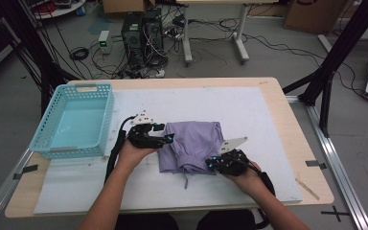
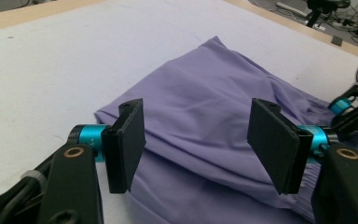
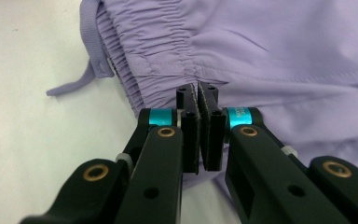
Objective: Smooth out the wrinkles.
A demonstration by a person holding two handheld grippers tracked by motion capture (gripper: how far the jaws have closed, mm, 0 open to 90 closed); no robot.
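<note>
- Basket (image 1: 74, 122): light blue, sits on the table (image 1: 278, 103) left of the shorts, well apart.
- Left gripper (image 1: 165, 139): at the shorts' left edge, jaws wide apart, nothing clamped; fabric lies past the pads (image 2: 130, 140).
- Shorts (image 1: 191, 143): purple, folded, mid-mat (image 1: 249, 115); drawstring (image 3: 81, 77) trails off the near edge.
- Right gripper (image 3: 199, 100): at the shorts' near-right edge, jaws pinched together on the elastic waistband.
</note>
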